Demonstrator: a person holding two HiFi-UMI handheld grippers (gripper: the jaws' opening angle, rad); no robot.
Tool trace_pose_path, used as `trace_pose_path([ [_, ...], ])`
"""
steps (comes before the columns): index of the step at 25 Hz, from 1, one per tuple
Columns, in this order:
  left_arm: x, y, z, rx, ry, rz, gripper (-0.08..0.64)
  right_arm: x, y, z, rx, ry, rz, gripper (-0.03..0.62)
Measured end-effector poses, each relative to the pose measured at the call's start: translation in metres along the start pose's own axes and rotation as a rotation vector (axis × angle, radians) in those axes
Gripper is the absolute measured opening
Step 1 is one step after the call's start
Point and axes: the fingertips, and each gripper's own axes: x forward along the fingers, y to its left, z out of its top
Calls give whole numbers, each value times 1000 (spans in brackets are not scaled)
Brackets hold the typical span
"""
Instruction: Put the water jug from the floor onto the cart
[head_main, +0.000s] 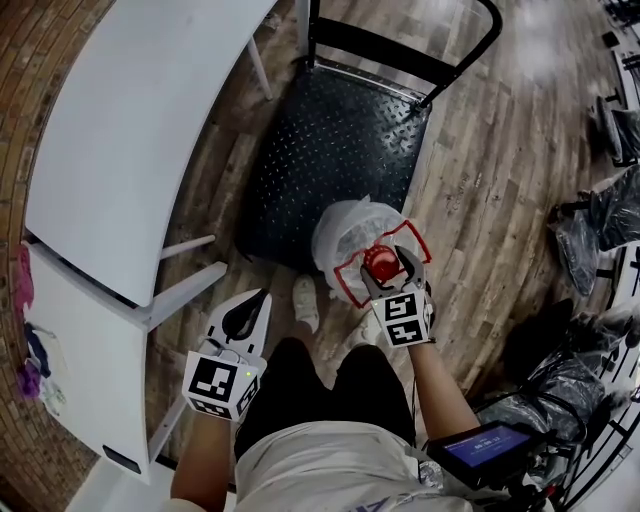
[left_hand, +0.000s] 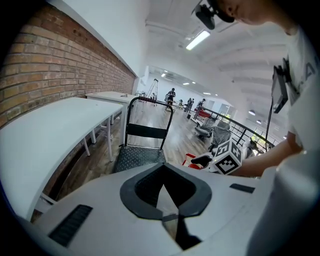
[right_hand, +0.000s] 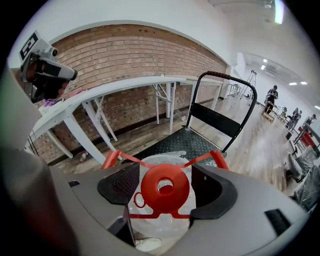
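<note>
The water jug (head_main: 345, 238) is clear with a red cap (head_main: 381, 263) and a red folding handle (head_main: 343, 288). It stands on the wood floor at the near edge of the black cart deck (head_main: 320, 150). My right gripper (head_main: 388, 268) hangs over the jug's top, open, with the cap (right_hand: 165, 187) between its fingers; I see no pressing. The cart (right_hand: 185, 142) lies just beyond the jug. My left gripper (head_main: 248, 312) is held off to the left, apart from the jug, shut and empty; its jaws meet in the left gripper view (left_hand: 164, 192).
White tables (head_main: 130, 130) run along the brick wall on the left, their legs close to the cart. The cart's upright black handle (head_main: 400, 45) is at its far end. My shoe (head_main: 306, 303) is beside the jug. Plastic-wrapped chairs (head_main: 610, 210) stand at right.
</note>
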Motion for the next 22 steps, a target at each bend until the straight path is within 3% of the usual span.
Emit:
trace_pose_path([
  [6,2,-10,16,70,-6,-73,0,-48,5,42,49,-101,-27,313],
  [14,0,-45,59,205,-72,-201,2,-121,-4,88,131,-271,-132,311],
  [18,-6,-63,67,233,-97,-232,0,-150,-5,82,208,-295,-116,301],
  [22,-10,-78,66,205,-108,-243,0,-178,-9,55,222,-280,-155,206],
])
